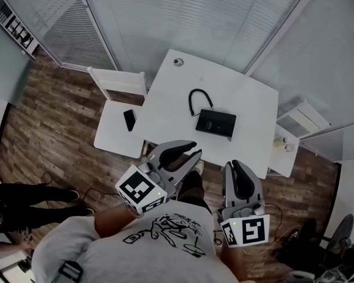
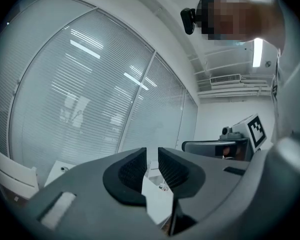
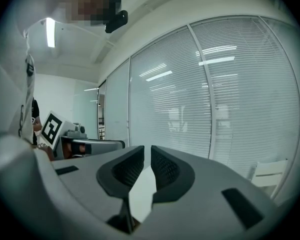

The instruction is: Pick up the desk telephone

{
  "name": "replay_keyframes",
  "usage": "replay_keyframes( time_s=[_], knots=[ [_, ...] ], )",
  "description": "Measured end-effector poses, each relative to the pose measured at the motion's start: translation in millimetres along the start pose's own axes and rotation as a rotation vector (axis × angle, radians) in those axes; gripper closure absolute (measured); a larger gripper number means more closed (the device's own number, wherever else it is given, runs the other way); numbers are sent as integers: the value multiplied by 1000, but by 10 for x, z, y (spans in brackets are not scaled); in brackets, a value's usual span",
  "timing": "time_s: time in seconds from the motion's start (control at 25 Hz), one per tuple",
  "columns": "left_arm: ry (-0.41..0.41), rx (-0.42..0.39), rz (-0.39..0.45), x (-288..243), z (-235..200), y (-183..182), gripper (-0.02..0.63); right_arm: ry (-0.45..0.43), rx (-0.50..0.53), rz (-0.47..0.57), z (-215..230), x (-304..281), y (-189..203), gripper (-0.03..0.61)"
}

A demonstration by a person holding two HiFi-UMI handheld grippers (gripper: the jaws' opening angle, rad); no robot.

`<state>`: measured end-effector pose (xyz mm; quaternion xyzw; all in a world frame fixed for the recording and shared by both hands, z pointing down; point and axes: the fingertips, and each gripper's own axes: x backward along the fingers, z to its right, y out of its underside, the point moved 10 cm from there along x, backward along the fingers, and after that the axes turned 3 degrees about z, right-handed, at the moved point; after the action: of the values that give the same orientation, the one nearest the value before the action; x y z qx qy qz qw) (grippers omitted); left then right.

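Observation:
The black desk telephone point(image 1: 215, 122) lies on the white table point(image 1: 248, 108), with its curled cord point(image 1: 194, 96) looping toward the far side. Both grippers hang in the air short of the table's near edge, well apart from the phone. My left gripper point(image 1: 192, 149) points toward the table, jaws shut and empty; in the left gripper view point(image 2: 152, 156) only a thin slit shows between the pads. My right gripper point(image 1: 235, 165) is likewise shut with nothing in it, as the right gripper view point(image 3: 147, 154) shows. The phone itself is hidden behind the jaws in both gripper views.
A white chair point(image 1: 119, 105) at the table's left holds a small dark phone-like object point(image 1: 130, 119). A second white chair point(image 1: 295, 128) stands at the right, and a side table point(image 1: 283, 149) carries small items. Glass walls with blinds point(image 1: 183, 16) close off the far side. A round grommet point(image 1: 177, 62) sits on the table's far corner.

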<state>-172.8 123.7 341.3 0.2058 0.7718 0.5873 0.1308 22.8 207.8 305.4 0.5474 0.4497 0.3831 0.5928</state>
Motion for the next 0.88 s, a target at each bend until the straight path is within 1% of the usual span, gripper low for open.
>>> replay_keyframes(
  time_s=[0.32,0.88],
  knots=[
    [-15,0,-9,-411,-182,-14,548,-12,-9,13,399,-279,6,541],
    [-30,-11,-23,-1681,-482,-58,548,-28,-38,26,1607,-849,-11,541]
  ],
)
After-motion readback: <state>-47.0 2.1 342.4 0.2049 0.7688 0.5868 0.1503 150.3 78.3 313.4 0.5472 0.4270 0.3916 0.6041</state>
